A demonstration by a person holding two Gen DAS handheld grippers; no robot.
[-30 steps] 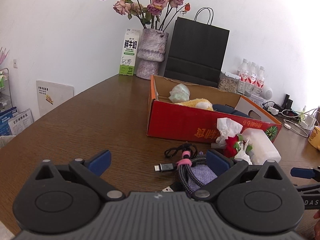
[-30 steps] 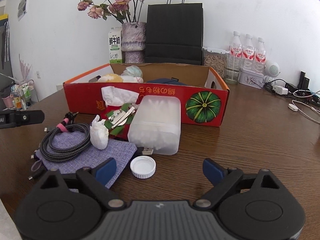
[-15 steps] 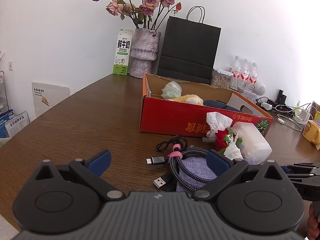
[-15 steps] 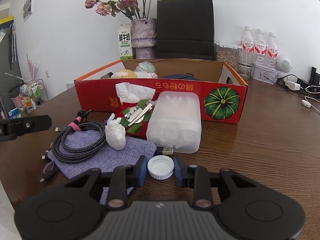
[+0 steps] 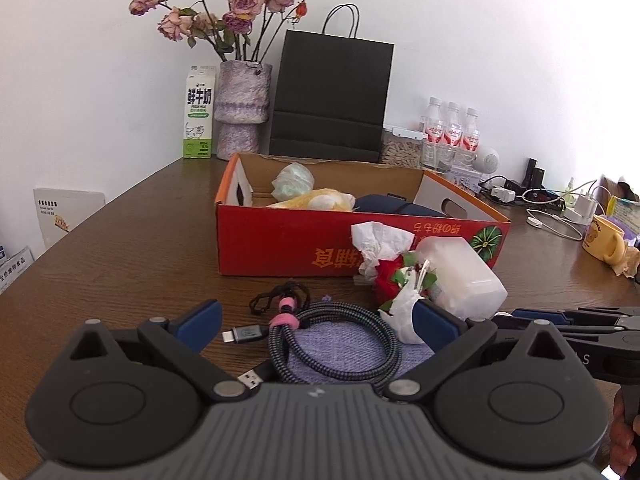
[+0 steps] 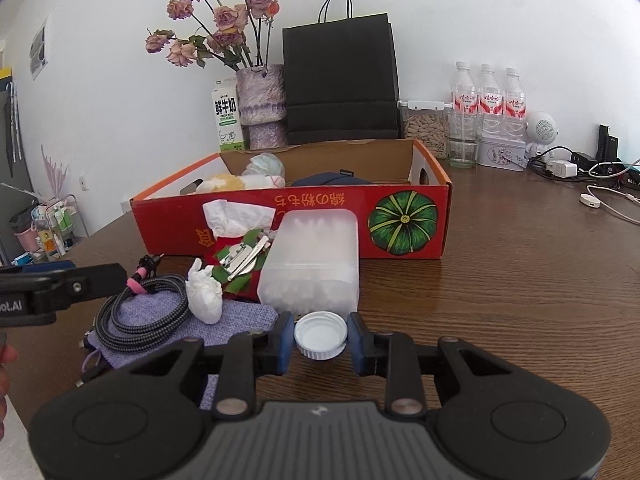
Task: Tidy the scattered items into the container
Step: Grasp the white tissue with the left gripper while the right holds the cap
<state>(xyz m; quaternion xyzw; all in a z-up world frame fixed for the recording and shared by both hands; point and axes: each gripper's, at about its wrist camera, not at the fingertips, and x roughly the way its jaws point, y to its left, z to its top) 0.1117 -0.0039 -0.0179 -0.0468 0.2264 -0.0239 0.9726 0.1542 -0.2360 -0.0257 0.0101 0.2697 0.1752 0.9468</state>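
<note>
A red cardboard box (image 6: 400,224) (image 5: 280,248) holds a few items. In front of it lie a translucent plastic case (image 6: 312,256) (image 5: 460,272), a red flower clip with tissue (image 6: 236,248) (image 5: 392,272), a coiled braided cable (image 6: 148,312) (image 5: 332,340) on a purple cloth pouch (image 6: 240,320) (image 5: 340,356), and a white bottle cap (image 6: 320,335). My right gripper (image 6: 320,338) is shut on the white cap, lifted slightly above the table. My left gripper (image 5: 316,320) is open and empty, hovering over the cable.
A vase of dried roses (image 6: 264,108), a milk carton (image 6: 228,120), a black paper bag (image 6: 340,80), water bottles (image 6: 488,96) and chargers with cables (image 6: 580,172) stand at the back. A yellow mug (image 5: 600,236) sits at the right in the left wrist view.
My right gripper closed on the white cap and raised it a little. My left gripper drew back and shifted left, staying open.
</note>
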